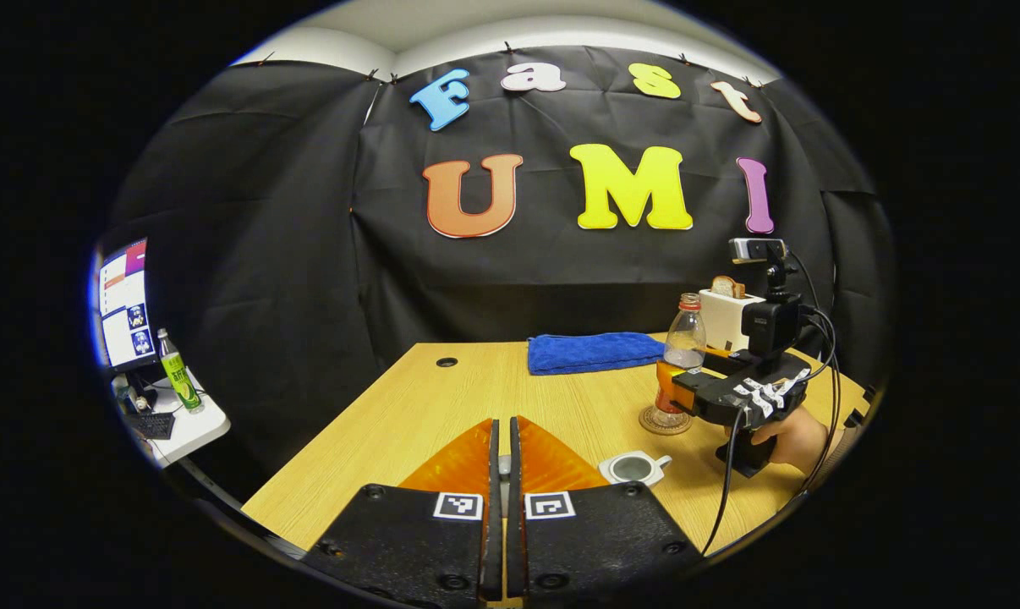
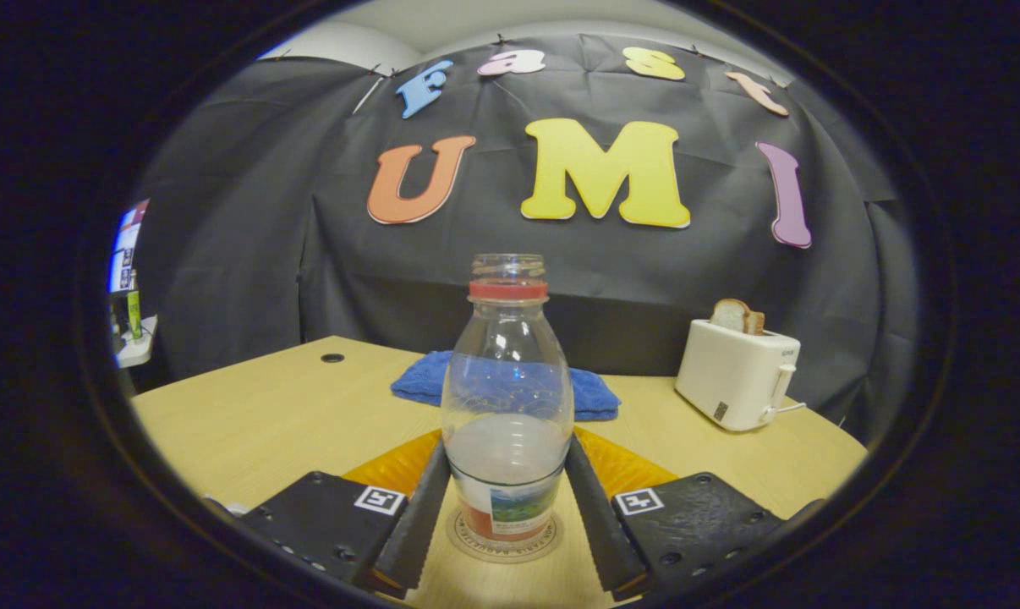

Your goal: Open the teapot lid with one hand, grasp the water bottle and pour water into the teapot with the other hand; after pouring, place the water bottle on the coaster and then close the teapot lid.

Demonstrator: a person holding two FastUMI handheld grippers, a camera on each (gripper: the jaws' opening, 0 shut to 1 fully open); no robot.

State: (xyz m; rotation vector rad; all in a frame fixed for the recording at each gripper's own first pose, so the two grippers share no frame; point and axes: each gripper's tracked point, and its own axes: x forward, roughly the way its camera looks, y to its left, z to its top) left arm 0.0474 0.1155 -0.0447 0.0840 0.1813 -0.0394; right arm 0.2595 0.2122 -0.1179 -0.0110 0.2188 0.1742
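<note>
Left gripper view: the left tongs (image 1: 501,461) hang over the near edge of the pale wooden counter (image 1: 408,414), their fingers pressed almost together around a small grey thing in the slit between them; what it is cannot be told. Square black-and-white marker tags sit on both fingers. Just right of them stands the white teapot (image 1: 634,468), seen from above with its mouth uncovered. Farther right, a hand (image 1: 793,440) holds the right tongs (image 1: 675,393) at the water bottle (image 1: 679,364), which stands upright on the round coaster (image 1: 665,420). Behind lie a folded blue towel (image 1: 593,351) and a white toaster (image 1: 726,315) with bread in its slot. At far left a side table (image 1: 193,427) carries a lit monitor (image 1: 125,303), a keyboard (image 1: 150,423) and a green-labelled bottle (image 1: 178,372); no writing there can be made out.

Right gripper view: the bottle (image 2: 507,397) stands between the spread fingers of the right tongs (image 2: 510,507); whether the fingers touch it cannot be told. It has no cap, a red ring sits below its mouth, and it holds water about halfway up. Its label shows a landscape picture, the words too small to read, as is the lettering ringing the coaster (image 2: 504,541) beneath it. The towel (image 2: 425,381) lies behind the bottle, the toaster (image 2: 737,372) to the right, its lever facing out. Black cloth walls close the booth behind the counter (image 2: 256,423), below a pale ceiling.
</note>
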